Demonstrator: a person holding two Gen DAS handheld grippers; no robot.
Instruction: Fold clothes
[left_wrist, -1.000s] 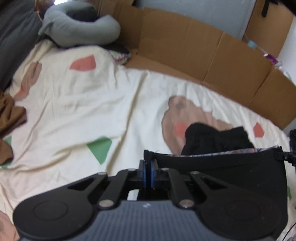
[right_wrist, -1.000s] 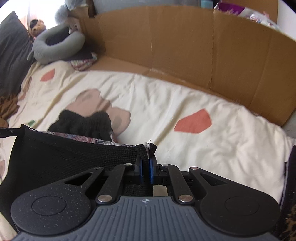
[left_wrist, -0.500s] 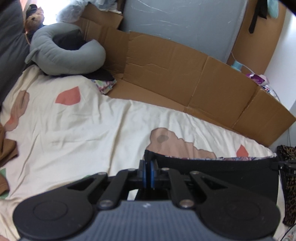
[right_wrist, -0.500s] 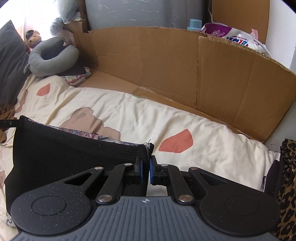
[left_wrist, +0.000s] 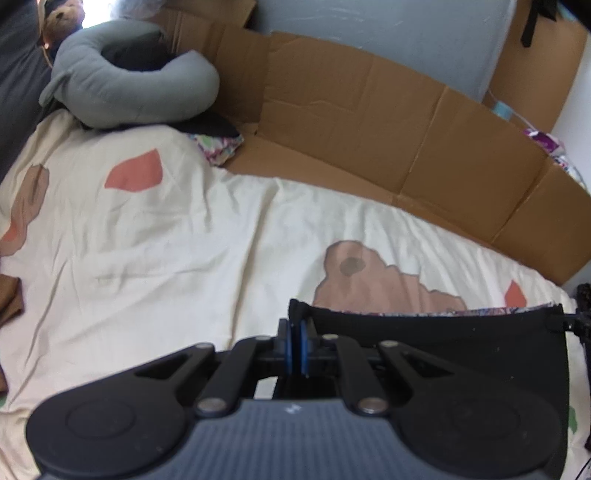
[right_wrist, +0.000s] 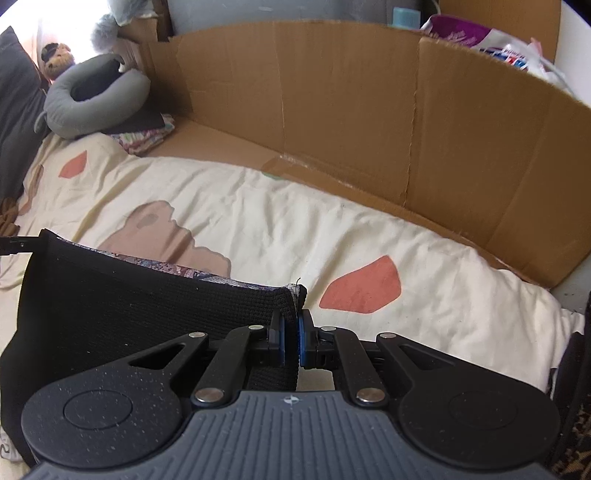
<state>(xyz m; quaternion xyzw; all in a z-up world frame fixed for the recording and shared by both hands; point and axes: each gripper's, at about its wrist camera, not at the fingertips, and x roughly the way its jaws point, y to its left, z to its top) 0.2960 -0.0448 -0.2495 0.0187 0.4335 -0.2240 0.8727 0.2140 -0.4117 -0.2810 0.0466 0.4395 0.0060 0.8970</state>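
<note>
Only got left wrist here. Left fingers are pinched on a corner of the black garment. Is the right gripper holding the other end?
Observer: Yes. The right gripper is shut on the opposite top corner of the black garment.
Operator: Edge between them taut?
Observer: In the right view it runs nearly straight to the left gripper, with a patterned lining showing behind it.
Operator: Anything on the right I can't see?
Observer: A leopard-print cloth at the bed's right edge, beside the right gripper.
</note>
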